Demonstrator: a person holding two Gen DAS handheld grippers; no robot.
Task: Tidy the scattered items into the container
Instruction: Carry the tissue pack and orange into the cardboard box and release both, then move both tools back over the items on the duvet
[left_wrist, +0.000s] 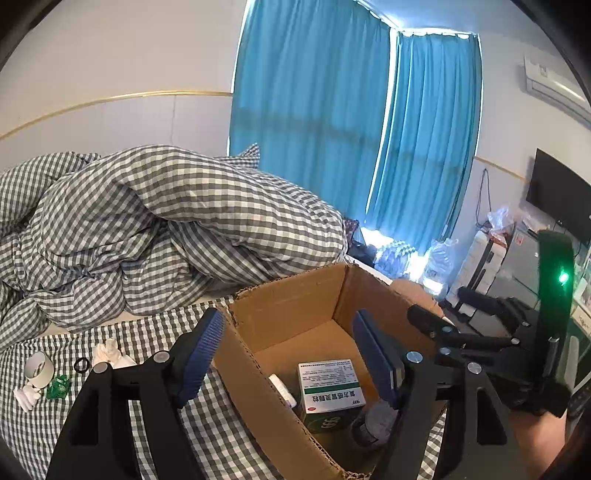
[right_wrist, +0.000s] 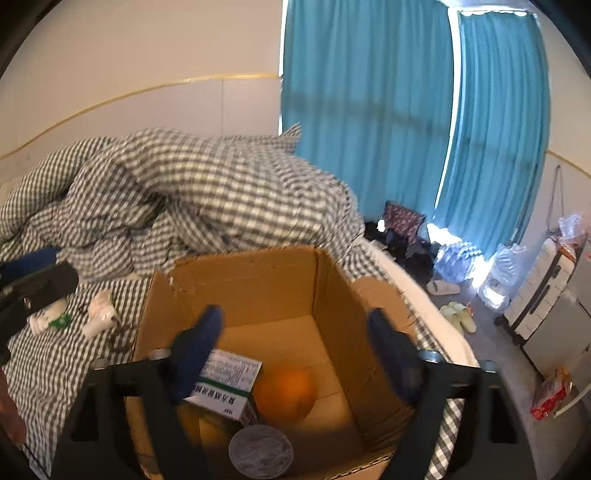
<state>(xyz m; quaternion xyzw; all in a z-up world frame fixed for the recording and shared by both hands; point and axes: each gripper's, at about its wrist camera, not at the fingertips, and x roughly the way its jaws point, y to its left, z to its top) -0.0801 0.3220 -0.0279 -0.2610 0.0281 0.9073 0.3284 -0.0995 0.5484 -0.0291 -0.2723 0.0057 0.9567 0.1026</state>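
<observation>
Open cardboard box (left_wrist: 295, 306) on a checked bed (left_wrist: 29, 424), flaps up, near the bed's right edge. Inside, seen from the left wrist: green-and-white medicine carton (left_wrist: 330, 391) lying flat on the floor of the box, a small white tube (left_wrist: 282, 389) just left of it and touching the near wall, a dark jar with a grey lid (left_wrist: 373, 424) just right of the carton at the near corner. Seen from the right wrist, same box (right_wrist: 240, 284): carton (right_wrist: 225, 387) at the near left, an orange (right_wrist: 286, 393) just beside it toward the middle, a round grey lid (right_wrist: 260, 452) in front of both, something yellow-orange half hidden under the carton, not identifiable.

Left hand-held gripper (left_wrist: 288, 358) wide apart, empty, straddling the box's left wall: one blue pad outside, one inside above the carton. Right hand-held gripper (right_wrist: 295, 350) also wide apart, empty, hovering over the box opening; blurred.

Still out on the bed, left of the box: tape roll (left_wrist: 38, 365), black ring (left_wrist: 81, 365), crumpled white tissues (left_wrist: 107, 352), a green wrapper (left_wrist: 58, 386), more white scraps (left_wrist: 27, 397). Rumpled checked duvet (left_wrist: 147, 229) piled behind the box. Blue curtains (left_wrist: 332, 110) beyond.
</observation>
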